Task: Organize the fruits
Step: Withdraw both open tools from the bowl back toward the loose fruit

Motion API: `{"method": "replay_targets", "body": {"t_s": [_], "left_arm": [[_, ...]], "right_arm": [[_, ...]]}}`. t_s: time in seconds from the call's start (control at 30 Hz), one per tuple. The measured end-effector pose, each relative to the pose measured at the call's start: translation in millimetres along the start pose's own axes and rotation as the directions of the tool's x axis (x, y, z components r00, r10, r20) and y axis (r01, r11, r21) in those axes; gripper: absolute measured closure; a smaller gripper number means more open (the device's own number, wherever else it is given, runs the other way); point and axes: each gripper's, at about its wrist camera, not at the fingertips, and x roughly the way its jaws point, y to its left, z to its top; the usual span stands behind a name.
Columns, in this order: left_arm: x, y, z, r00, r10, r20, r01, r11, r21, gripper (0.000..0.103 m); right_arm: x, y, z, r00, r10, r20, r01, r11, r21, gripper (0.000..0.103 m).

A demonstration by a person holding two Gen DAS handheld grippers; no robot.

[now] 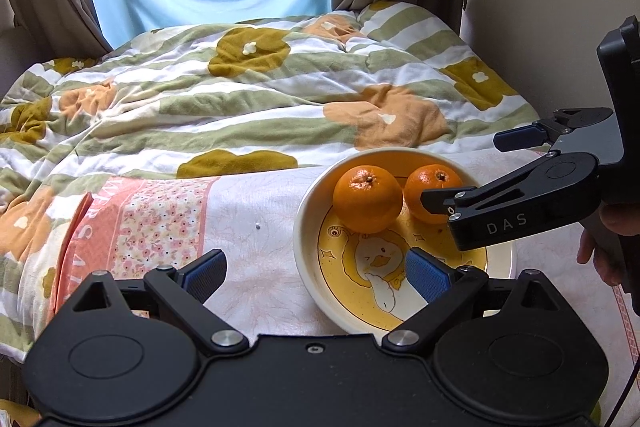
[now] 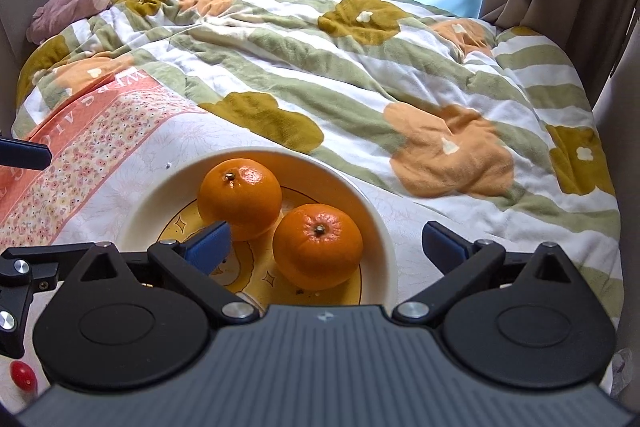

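Bed quilt [image 2: 360, 75] behind; two oranges [image 2: 318, 245] in bowl [image 2: 160, 195] — both tongs [image 2: 326, 247] agape.

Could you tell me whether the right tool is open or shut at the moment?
Open. The right tool has its blue pads spread wide, with an orange in the bowl between them, ungripped.

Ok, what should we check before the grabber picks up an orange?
1. Two round oranges, near one and far one, both in the cream duck-picture bowl: ok.
2. Right gripper open: ok.
3. Near orange between its fingers: ok.
4. Left gripper open, holding nothing: ok.
5. Bowl steady on the soft flowered bedding: cannot tell.
6. Where the orange goes next: cannot tell.
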Motion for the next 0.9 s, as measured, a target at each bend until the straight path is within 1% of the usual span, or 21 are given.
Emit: {"method": "replay_targets", "body": {"t_s": [0.13, 0.27, 0.47, 0.57, 0.67, 0.8, 0.9], "left_arm": [[-17.5, 2.2, 0.8, 0.999, 0.002, 0.041, -0.002, 1.000, 0.003, 0.005], [-43.8, 6.3, 1.4, 0.996, 0.000, 0.086, 0.001, 1.000, -0.010, 0.005], [-85.1, 12.2, -1.6, 0.991, -0.004, 0.131, 0.005, 1.000, -0.009, 0.005], [-107.9, 15.3, -7.4, 0.987, 0.000, 0.161, 0.000, 1.000, -0.002, 0.005], [-126.4, 18.2, -15.3, 0.982, 0.005, 0.191, -0.007, 1.000, 0.013, 0.005], [-145.4, 24.8, -28.4, 0.976, -0.027, 0.217, 0.028, 1.000, -0.004, 0.005], [-156.9, 26.1, -39.0, 0.974, -0.034, 0.225, 0.034, 0.999, 0.002, 0.005]], "right_arm": [[-23.5, 1.7, 1.5, 1.000, 0.006, 0.014, -0.006, 1.000, 0.030, 0.000], [-54.8, 6.4, 2.2, 0.999, -0.011, 0.031, 0.009, 0.998, 0.062, 0.000], [-109.5, 17.0, -4.1, 0.996, -0.070, 0.049, 0.062, 0.988, 0.144, 0.000], [-137.7, 24.3, -10.3, 0.994, -0.093, 0.063, 0.079, 0.978, 0.194, 0.000], [-162.6, 34.3, -18.3, 0.989, -0.133, 0.070, 0.113, 0.966, 0.232, 0.000], [-194.2, 48.3, -32.9, 0.982, -0.174, 0.077, 0.146, 0.948, 0.284, 0.000], [-212.8, 60.1, -46.6, 0.976, -0.202, 0.076, 0.170, 0.936, 0.307, 0.000]]}}
